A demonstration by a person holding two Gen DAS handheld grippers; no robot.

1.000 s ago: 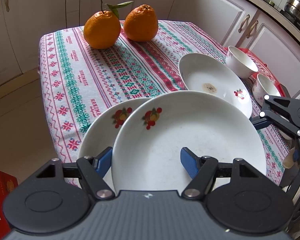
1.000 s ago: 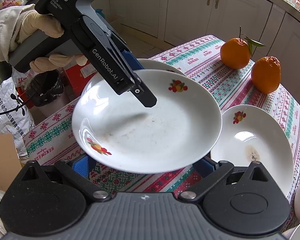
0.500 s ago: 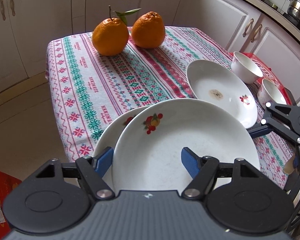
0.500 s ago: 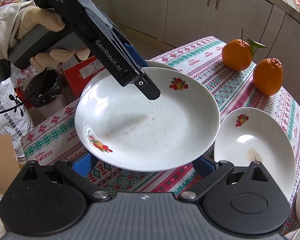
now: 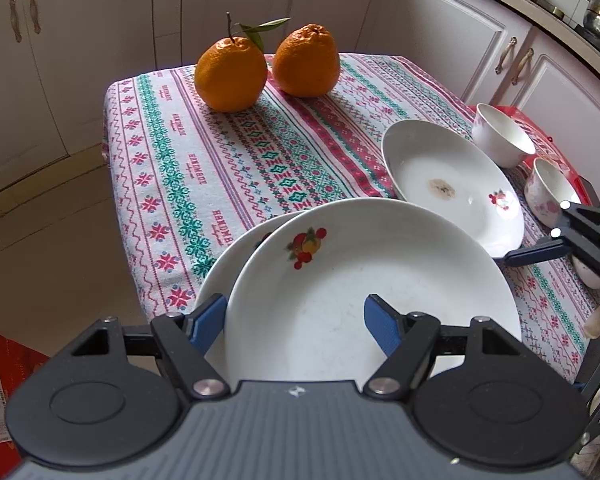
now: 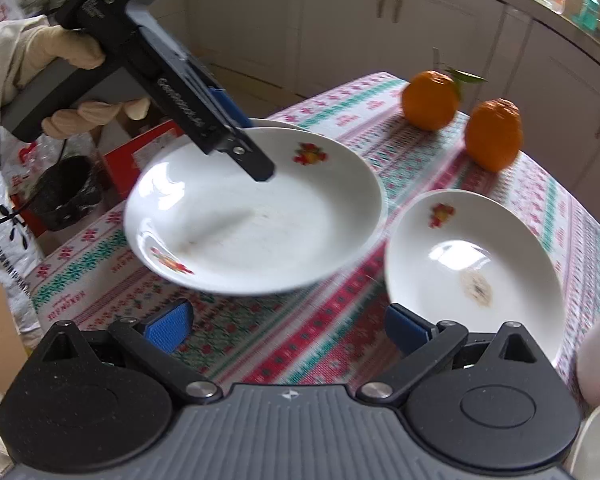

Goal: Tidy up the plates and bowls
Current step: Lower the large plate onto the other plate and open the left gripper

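The tablecloth (image 5: 204, 168) fills the frame, its woven bands reading what looks like "HAKUMADE". Big change here: a second ago the right gripper (image 6: 288, 326) had its blue pads under the lifted plate (image 6: 256, 212); now it has backed away, jaws spread and empty, the cloth showing between them. That leaves the left gripper (image 5: 294, 318) carrying alone, pinched on the plate's near rim, one finger inside the dish. The plate hangs above the bottom plate (image 5: 228, 264) at the table's near-left corner, offset, not yet nested. My read: hand-off done, stacking next. The stained plate (image 5: 452, 192) waits beside the two bowls (image 5: 500, 136). On the left tool's body, "DAS" is legible; the lower branding is blurred.
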